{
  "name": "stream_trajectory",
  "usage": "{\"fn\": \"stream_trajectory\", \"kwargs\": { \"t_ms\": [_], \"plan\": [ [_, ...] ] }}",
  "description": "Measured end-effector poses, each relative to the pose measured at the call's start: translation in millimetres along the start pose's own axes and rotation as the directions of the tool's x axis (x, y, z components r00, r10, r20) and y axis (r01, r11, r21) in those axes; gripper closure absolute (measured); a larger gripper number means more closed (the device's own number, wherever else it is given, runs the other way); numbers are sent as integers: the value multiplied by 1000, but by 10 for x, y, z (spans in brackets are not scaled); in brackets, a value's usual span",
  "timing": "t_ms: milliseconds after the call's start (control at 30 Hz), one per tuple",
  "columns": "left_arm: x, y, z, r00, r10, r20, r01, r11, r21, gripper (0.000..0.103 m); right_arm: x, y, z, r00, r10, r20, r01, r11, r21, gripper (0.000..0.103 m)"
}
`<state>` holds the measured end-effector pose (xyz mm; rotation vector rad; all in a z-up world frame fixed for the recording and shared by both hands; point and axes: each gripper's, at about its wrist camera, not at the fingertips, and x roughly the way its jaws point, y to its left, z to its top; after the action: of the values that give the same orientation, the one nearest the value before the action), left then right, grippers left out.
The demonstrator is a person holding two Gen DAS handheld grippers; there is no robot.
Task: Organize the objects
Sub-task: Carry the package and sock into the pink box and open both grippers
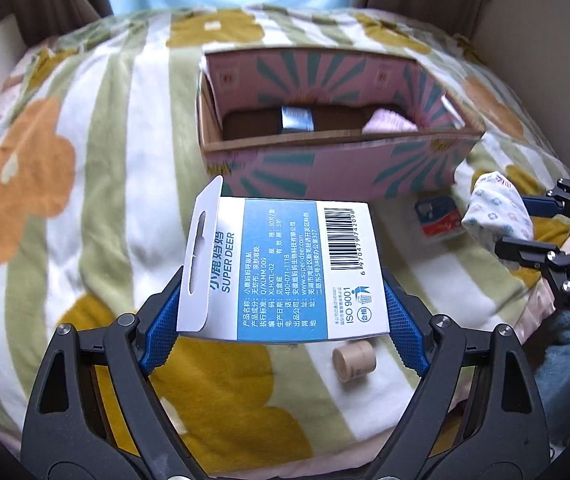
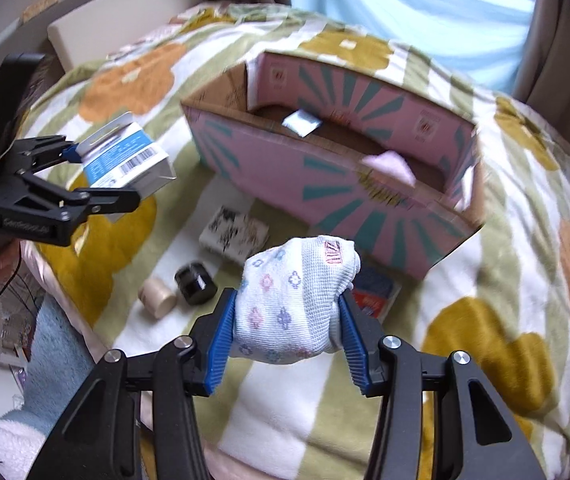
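Observation:
My left gripper (image 1: 281, 300) is shut on a white and blue "Super Deer" carton (image 1: 285, 264), pads on its two sides, held above the bed. From the right wrist view the same gripper (image 2: 103, 176) and carton (image 2: 125, 156) hang at the left. A rolled white sock with small flower prints (image 2: 293, 296) is squeezed between the blue pads of my right gripper (image 2: 288, 308). That sock (image 1: 493, 212) and right gripper (image 1: 519, 226) also show at the right edge of the left wrist view. Beyond both stands an open pink and teal cardboard box (image 1: 325, 168) (image 2: 325, 184).
Inside the box lie a silver packet (image 1: 297, 118) and a pink cloth (image 1: 389, 122). On the floral blanket (image 2: 485, 320) in front of it lie a beige cylinder (image 2: 157, 298), a black cylinder (image 2: 195, 280), a black-and-white patterned box (image 2: 233, 232) and a red-blue packet (image 2: 377, 292).

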<state>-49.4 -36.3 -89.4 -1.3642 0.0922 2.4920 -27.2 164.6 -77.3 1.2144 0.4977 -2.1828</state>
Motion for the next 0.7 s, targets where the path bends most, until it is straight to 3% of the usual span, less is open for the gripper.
{"fn": "stream_trajectory", "kwargs": {
  "t_ms": [200, 367, 500, 700],
  "plan": [
    [-233, -36, 390, 997, 33, 67, -36, 998, 46, 16, -274, -144, 375, 997, -35, 69, 35, 999, -3, 58],
    [-277, -47, 804, 994, 40, 104, -48, 996, 76, 16, -390, -192, 758, 986, -108, 124, 113, 993, -35, 58],
    [-180, -57, 1127, 991, 63, 121, -75, 992, 98, 16, -321, -277, 1059, 986, -112, 127, 115, 993, -20, 58],
    [241, 20, 1469, 995, 64, 74, -70, 994, 83, 16, -31, -417, 1435, 988, -82, 130, 77, 996, 43, 58]
  ]
}}
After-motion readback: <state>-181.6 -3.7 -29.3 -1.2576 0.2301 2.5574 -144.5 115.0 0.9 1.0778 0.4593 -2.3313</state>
